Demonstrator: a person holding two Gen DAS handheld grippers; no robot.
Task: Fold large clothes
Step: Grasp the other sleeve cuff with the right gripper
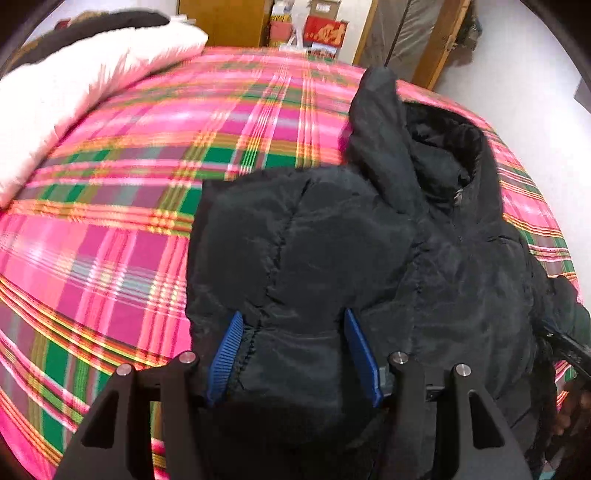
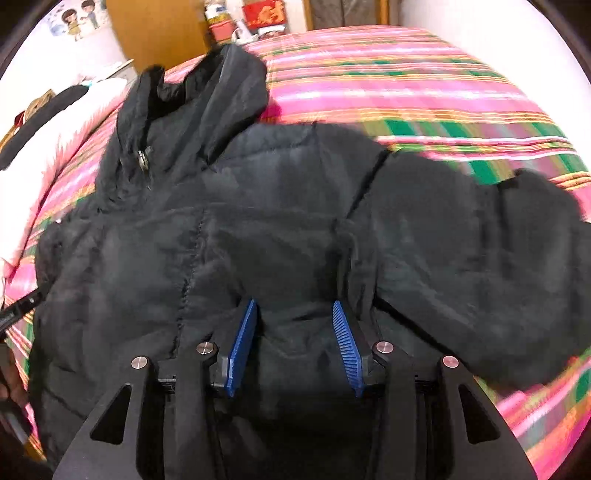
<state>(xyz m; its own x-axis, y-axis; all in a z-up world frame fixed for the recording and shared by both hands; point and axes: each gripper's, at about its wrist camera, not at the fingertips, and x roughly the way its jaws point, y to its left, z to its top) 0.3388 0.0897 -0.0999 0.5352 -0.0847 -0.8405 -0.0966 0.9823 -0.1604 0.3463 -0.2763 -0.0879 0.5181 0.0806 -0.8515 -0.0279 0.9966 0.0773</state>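
Note:
A black padded jacket [image 1: 369,240] lies front up on a pink plaid bedspread [image 1: 129,221], its hood [image 1: 443,147] toward the far side. One sleeve is folded across the chest. My left gripper [image 1: 291,314] has its blue pads pressed into a thick puffed bunch of that folded part. In the right wrist view the jacket [image 2: 258,221] fills the middle, and its other sleeve [image 2: 498,258] spreads out to the right. My right gripper [image 2: 295,302] stands over the jacket's lower part with its pads apart. Fabric lies loose between them.
White bedding [image 1: 74,85] with a dark strip on top lies along the bed's left side. Beyond the bed are wooden furniture [image 1: 221,18], a red box [image 1: 325,31] and a white wall. Part of the other gripper [image 1: 569,347] shows at the right edge.

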